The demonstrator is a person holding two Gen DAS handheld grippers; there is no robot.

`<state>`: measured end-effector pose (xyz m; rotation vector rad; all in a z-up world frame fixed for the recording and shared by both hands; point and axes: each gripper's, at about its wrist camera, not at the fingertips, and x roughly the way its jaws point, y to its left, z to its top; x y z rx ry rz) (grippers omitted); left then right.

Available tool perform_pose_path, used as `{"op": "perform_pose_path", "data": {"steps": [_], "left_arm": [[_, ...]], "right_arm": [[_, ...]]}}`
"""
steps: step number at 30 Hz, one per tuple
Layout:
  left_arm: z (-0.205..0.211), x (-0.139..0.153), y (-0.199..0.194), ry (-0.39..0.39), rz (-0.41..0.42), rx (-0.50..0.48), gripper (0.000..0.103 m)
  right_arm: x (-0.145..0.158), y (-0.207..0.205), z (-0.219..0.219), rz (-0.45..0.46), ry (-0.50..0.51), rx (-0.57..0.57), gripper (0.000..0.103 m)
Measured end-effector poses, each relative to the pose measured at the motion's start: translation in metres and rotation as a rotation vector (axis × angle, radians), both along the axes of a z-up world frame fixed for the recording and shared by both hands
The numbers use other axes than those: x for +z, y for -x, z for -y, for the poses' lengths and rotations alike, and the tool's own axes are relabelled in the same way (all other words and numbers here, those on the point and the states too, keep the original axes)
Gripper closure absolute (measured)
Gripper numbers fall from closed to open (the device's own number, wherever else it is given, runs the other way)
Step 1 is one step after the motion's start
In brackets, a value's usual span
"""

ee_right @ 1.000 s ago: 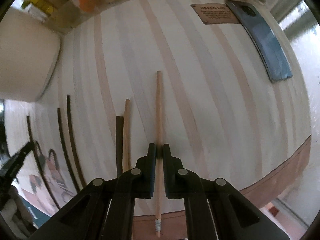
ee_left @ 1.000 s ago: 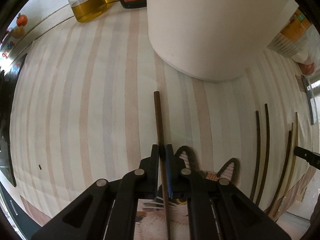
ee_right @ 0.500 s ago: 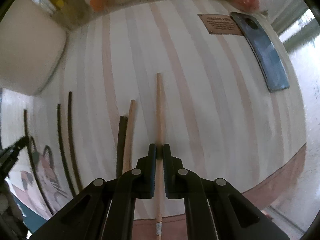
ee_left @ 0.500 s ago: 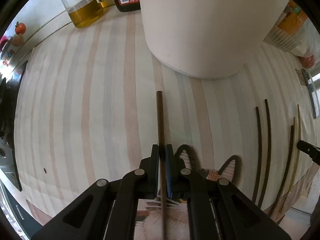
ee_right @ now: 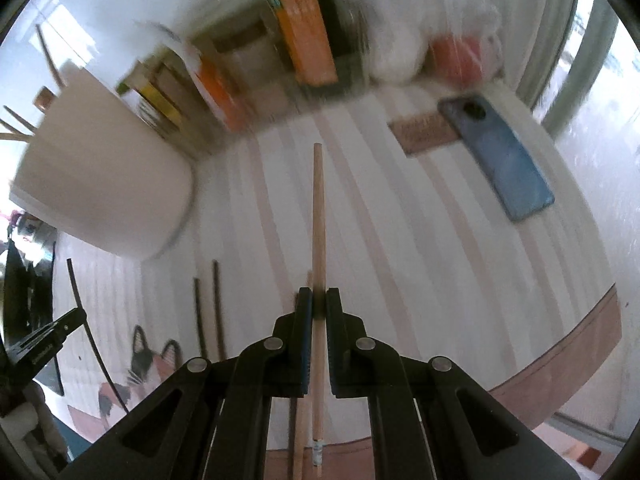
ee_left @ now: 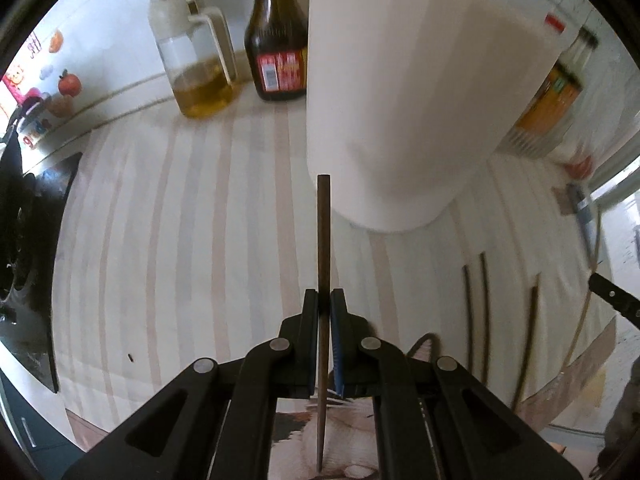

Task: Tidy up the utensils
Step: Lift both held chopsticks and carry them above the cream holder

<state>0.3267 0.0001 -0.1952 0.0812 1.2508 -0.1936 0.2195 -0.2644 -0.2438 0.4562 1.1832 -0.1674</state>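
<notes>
Chopsticks are in both grippers: the left gripper is clamped on 1 dark brown chopstick, lifted clear of the table, its blunt end just before the white holder. The right gripper is clamped on 1 pale wooden chopstick, round and smooth, with a small printed band near its rear end; the print is too small to read.

The holder is a tall, plain, matte white cylinder near the back edge of the table, with a few stick ends poking above its rim. Behind it stand a dark glass bottle with a red label, its writing unreadable, and a clear oil jug holding yellow oil.

The striped tablecloth, in cream, pink and grey bands, covers the table. 2 thin dark chopsticks lie side by side on it near the front edge, beside a cat picture. A blue phone lies flat toward the right back corner, next to a small brown card with blurred lettering. Orange boxes stand along the white wall.
</notes>
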Motion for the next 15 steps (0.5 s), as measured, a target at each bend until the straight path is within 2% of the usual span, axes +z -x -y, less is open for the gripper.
{"op": "perform_pose_path", "data": {"steps": [6, 15], "left_arm": [[0.005, 0.032, 0.000, 0.048, 0.062, 0.007, 0.100], [-0.012, 0.079, -0.011, 0.096, 0.189, 0.035, 0.100]], "right_arm": [[0.032, -0.009, -0.010, 0.094, -0.006, 0.005, 0.097], [0.069, -0.039, -0.030, 0.214, -0.008, 0.051, 0.097]]}}
